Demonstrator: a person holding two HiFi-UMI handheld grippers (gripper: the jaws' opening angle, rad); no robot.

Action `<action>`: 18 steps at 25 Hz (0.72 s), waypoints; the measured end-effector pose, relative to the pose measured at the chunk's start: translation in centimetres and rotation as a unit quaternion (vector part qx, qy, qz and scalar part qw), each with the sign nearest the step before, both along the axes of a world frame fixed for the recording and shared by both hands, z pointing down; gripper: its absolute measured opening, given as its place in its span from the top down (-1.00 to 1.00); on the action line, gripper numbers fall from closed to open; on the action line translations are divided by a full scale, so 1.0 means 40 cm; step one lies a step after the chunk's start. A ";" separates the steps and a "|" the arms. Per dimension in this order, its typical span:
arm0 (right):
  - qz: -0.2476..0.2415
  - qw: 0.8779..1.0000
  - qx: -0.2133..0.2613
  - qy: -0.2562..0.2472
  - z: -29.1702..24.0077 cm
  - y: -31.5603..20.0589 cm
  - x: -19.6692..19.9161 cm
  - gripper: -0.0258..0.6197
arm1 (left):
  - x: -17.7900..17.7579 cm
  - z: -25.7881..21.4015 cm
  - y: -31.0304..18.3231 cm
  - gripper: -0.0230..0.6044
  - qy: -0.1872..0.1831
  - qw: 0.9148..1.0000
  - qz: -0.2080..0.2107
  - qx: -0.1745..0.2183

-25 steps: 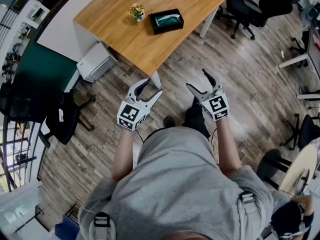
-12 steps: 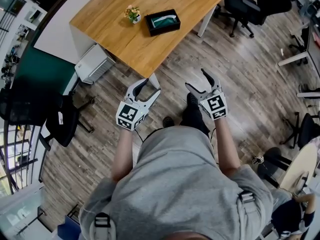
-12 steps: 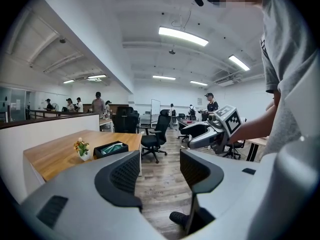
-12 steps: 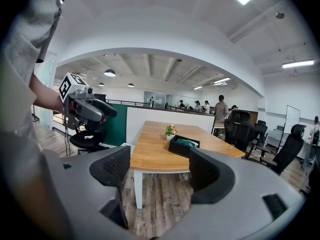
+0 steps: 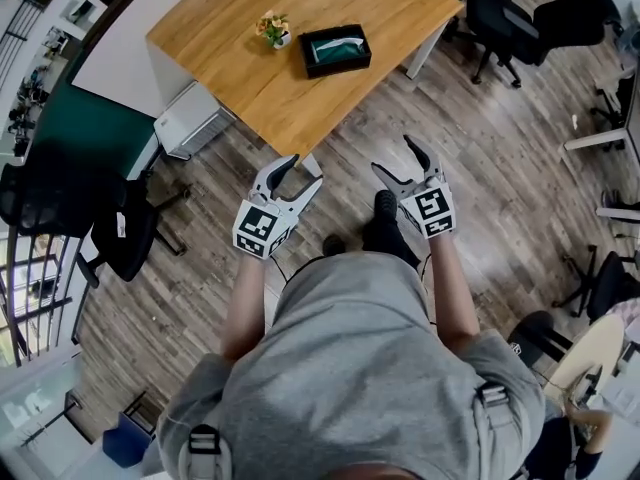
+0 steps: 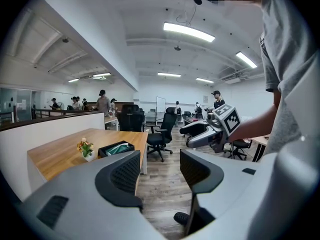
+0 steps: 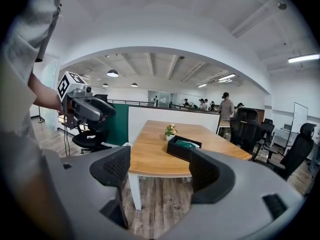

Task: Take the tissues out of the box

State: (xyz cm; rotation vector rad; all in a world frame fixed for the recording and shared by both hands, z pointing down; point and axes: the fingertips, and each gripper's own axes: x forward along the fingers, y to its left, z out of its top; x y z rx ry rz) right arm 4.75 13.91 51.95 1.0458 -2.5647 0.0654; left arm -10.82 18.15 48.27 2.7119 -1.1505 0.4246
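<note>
A black tissue box (image 5: 335, 50) with a green-white tissue showing in its slot lies on the wooden table (image 5: 260, 88), well ahead of me. It also shows far off as the black box (image 6: 116, 148) and the box (image 7: 184, 147). My left gripper (image 5: 297, 172) hangs open over the floor near the table's near corner, nothing between its jaws. The right gripper (image 5: 397, 162) is open too and empty, beside it at waist height. Both are far short of the box.
A small flower pot (image 5: 273, 27) stands left of the box. A white unit (image 5: 192, 123) sits under the table's left side. Black office chairs (image 5: 520, 23) stand right of the table, another chair (image 5: 120, 233) at the left. People stand far back in the room.
The view has shifted slightly, so the table and box sit a little further right in the picture. Both grippers stay open and in much the same place before me.
</note>
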 end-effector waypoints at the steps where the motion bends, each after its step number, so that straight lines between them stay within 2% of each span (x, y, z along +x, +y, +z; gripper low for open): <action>1: -0.005 1.000 -0.002 -0.003 -0.003 -0.015 -0.005 -0.21 | -0.001 0.002 -0.011 0.11 -0.002 1.000 -0.004 -0.002; 9: -0.033 0.999 -0.007 0.000 0.020 -0.133 0.011 -0.22 | 0.011 0.010 -0.100 0.11 -0.004 0.999 -0.036 -0.011; 18: -0.076 0.997 -0.014 0.009 0.018 -0.253 0.061 -0.22 | 0.088 0.006 -0.217 0.11 0.001 0.997 -0.071 -0.008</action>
